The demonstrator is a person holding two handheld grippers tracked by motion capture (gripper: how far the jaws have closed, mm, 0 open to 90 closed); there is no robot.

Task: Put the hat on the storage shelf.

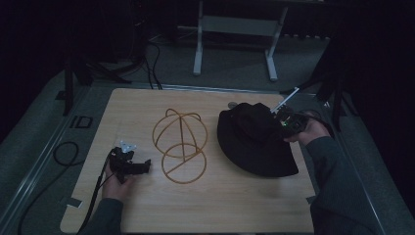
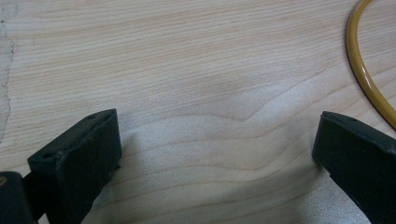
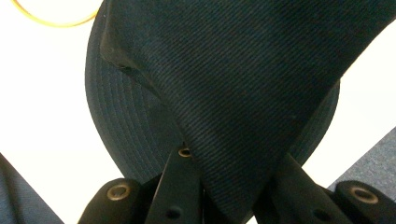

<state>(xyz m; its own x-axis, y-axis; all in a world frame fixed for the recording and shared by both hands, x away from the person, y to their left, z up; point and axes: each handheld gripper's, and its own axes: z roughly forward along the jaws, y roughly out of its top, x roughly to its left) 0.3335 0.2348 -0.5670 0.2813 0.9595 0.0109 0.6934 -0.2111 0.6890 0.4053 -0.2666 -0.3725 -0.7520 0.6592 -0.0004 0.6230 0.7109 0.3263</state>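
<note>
Black hat (image 1: 254, 139) pinched in right gripper (image 3: 233, 186); left gripper (image 2: 215, 154) spread, idle; thin grip could slip, dropping it short of stand (image 1: 180, 145).

Hat (image 3: 243, 84) matt black twill cloth; table (image 2: 196, 70) smooth pale wood grain
</note>
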